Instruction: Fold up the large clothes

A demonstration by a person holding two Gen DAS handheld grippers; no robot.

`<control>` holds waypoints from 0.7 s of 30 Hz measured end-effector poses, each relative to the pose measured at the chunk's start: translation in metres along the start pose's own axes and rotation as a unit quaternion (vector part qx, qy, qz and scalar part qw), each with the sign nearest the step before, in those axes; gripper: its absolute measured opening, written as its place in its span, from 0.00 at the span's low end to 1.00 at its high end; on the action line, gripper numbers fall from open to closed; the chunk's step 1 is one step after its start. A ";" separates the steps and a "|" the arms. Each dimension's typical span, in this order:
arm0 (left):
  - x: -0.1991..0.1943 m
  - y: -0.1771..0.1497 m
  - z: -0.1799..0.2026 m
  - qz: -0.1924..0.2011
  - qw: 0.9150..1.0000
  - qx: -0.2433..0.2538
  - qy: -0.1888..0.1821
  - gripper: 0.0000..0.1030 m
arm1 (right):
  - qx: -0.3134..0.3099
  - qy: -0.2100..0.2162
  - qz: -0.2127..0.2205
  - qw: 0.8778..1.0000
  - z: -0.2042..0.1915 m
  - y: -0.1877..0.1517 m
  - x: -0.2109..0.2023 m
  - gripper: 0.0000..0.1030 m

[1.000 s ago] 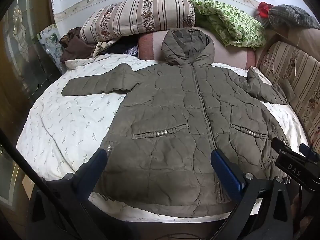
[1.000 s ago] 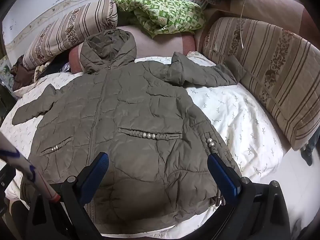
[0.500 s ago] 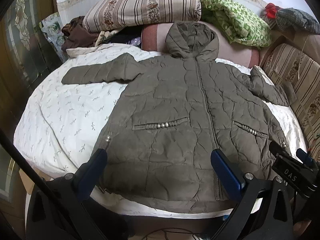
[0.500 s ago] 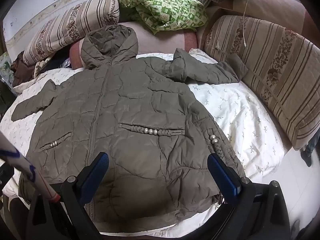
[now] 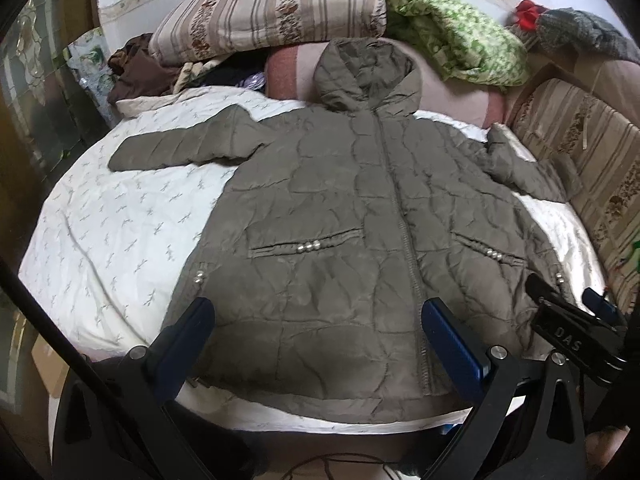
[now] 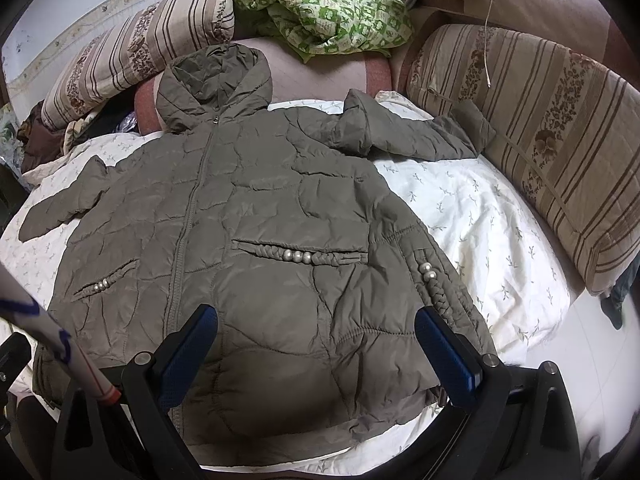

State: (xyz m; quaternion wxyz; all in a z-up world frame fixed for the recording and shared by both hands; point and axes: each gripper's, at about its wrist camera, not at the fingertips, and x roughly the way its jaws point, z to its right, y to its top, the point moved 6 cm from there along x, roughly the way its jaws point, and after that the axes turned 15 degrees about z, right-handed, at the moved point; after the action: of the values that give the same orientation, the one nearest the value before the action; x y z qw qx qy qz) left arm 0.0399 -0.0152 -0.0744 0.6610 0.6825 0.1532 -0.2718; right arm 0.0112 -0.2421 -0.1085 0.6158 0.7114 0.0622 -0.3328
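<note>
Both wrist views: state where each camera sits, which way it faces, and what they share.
Left wrist view: on the left claw, above the hem, facing the headboard; its own open fingers show, and the right claw.
Right wrist view: on the right claw, further right, facing likewise; own open fingers only.
Shared: the olive jacket, green blanket.

Bare sheet (image 5: 120, 232) flanks jacket (image 5: 360, 240); striped cushion (image 6: 540, 140) walls right.

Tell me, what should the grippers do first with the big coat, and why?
Probably lower the right gripper to the coat hem and pinch it: the coat lies flat, zipped and unfolded on the bed, and both grippers hang open above it, holding nothing.
</note>
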 end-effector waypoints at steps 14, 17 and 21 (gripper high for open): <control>0.000 -0.006 0.024 -0.007 0.999 -0.001 -0.032 1.00 | 0.029 -0.049 0.092 0.994 0.044 0.021 -0.028 0.98; -0.006 -0.008 0.029 -0.008 0.999 0.006 -0.034 1.00 | 0.036 -0.087 0.147 0.985 0.060 0.028 -0.048 1.00; -0.024 -0.004 0.031 0.014 0.999 0.010 -0.028 1.00 | 0.046 -0.100 0.196 0.975 0.068 0.031 -0.065 1.00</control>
State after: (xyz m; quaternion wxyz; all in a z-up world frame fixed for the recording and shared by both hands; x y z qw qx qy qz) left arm 0.0137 -0.0418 -0.0631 0.6619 0.6832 0.1226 -0.2830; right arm -0.0506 -0.2909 -0.0484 0.6390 0.7003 -0.1551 -0.2778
